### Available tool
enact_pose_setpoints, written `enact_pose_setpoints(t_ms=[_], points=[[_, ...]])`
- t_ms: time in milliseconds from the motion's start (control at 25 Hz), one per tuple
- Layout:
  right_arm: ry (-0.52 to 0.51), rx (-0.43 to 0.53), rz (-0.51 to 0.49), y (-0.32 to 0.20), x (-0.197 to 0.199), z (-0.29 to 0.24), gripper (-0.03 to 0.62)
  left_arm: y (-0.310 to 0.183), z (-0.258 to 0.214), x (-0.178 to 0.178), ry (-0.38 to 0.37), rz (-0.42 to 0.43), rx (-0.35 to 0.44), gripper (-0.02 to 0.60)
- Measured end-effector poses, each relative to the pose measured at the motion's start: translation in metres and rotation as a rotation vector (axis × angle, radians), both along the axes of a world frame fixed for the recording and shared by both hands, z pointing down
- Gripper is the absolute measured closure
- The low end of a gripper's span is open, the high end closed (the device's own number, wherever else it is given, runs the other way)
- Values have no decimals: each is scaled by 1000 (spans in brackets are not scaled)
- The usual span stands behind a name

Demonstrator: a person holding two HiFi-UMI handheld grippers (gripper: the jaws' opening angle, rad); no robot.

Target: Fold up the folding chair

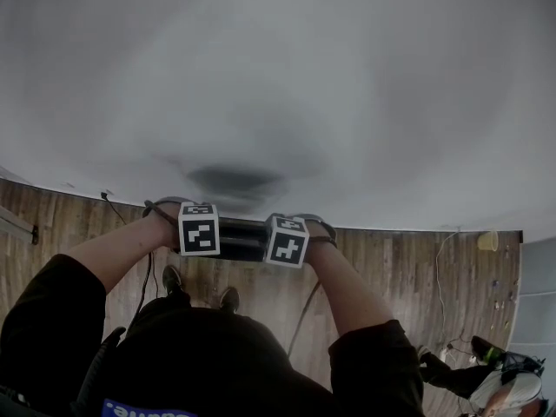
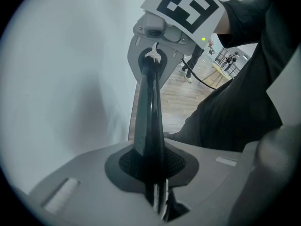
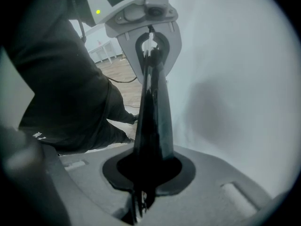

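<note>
Seen from my head camera, I looked steeply down past my dark sleeves and bare forearms. Both my hands were held out in front of me, close together.

My left gripper (image 1: 199, 230) and my right gripper (image 1: 287, 241) each showed a black-and-white marker cube (image 1: 199, 228) on top. Between them ran a short black bar (image 1: 241, 239), lying level. It was the only part of the folding chair I could see, so I could not tell whether the chair was open or folded.

In the left gripper view, my jaws were pinched tight on that black bar (image 2: 149, 121). It ran straight away from them to the right gripper (image 2: 152, 64), which clasped its far end. In the right gripper view, my jaws were likewise pressed onto the bar (image 3: 153, 121), with the left gripper (image 3: 150, 48) gripping the other end.

The bar sat close in front of a plain white wall (image 1: 278, 76), above a wooden floor (image 1: 408, 268) and just ahead of my shoes (image 1: 172, 278). A thin cable (image 1: 304, 315) trailed down over the floor. Another person (image 1: 486, 376) was low at the bottom right, well apart from me.
</note>
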State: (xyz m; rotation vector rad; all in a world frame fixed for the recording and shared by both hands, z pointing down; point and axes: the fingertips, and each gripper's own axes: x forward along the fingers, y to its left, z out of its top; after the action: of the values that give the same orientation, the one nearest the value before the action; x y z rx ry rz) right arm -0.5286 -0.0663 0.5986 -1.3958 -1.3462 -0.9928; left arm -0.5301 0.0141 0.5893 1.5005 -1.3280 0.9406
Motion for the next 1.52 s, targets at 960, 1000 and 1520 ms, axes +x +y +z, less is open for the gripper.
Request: enact_pose_setpoints(t_ms=[960,1000,1520], points=[[-184,-28,75,0,-65,11,464,11,-16,-71,-257,-103,127,420],[-200,-28,78,-1,-67,12,456,12,-17,-72,-273,-100,125,419],[-518,-12,150,-6,-101,17,315,19,-23,-91,-479,-138,157,390]])
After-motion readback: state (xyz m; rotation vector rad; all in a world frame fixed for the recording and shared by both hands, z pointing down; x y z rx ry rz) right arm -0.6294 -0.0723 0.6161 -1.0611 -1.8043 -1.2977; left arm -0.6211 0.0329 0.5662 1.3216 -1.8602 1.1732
